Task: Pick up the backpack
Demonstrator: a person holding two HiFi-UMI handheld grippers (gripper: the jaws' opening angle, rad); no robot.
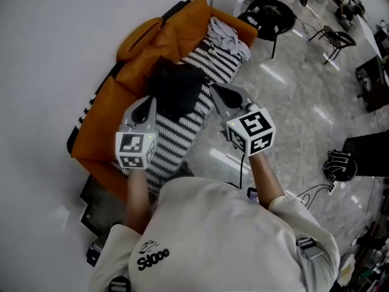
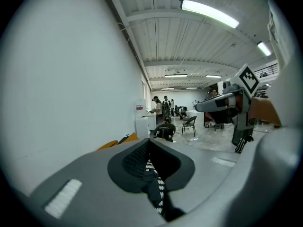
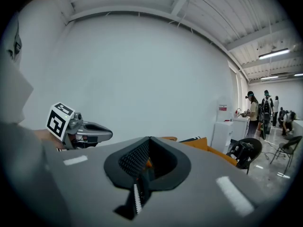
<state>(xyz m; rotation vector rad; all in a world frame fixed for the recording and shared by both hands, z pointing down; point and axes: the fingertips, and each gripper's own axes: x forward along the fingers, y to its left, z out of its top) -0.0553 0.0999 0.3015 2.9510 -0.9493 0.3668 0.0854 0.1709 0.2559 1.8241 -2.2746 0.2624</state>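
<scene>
Presently, both sets of my jaws are closed. On my left gripper (image 1: 149, 104), the left gripper view shows the two halves met with only a thin slit between them. Black-and-white stripes show in that slit, and I cannot tell whether that is cloth pinched there or the cover seen beyond. On my right gripper (image 1: 216, 91), the right gripper view shows the halves met likewise, with a sliver of white ticks and a spot of orange in the slit.

Only the head view shows the backpack (image 1: 176, 90). It is a black mass lying on the striped cover (image 1: 176, 142) of the orange sofa (image 1: 100, 123), between the two gripper tips, with each tip at its edge. Contact cannot be confirmed from above. Neither gripper view shows the backpack's body.

The head view alone records a grey cloth (image 1: 226, 34) at the sofa's far end and the glossy floor (image 1: 292, 102) to the right.

Both gripper views, unlike the head view, show ceiling lamps (image 2: 208, 13) and people (image 2: 165, 105) far down the hall. Each also catches the other gripper side-on. The right gripper view adds a white cabinet (image 3: 223, 134) against the wall (image 3: 142, 70). A black chair (image 1: 270, 14) appears in both the head view and the right gripper view.
</scene>
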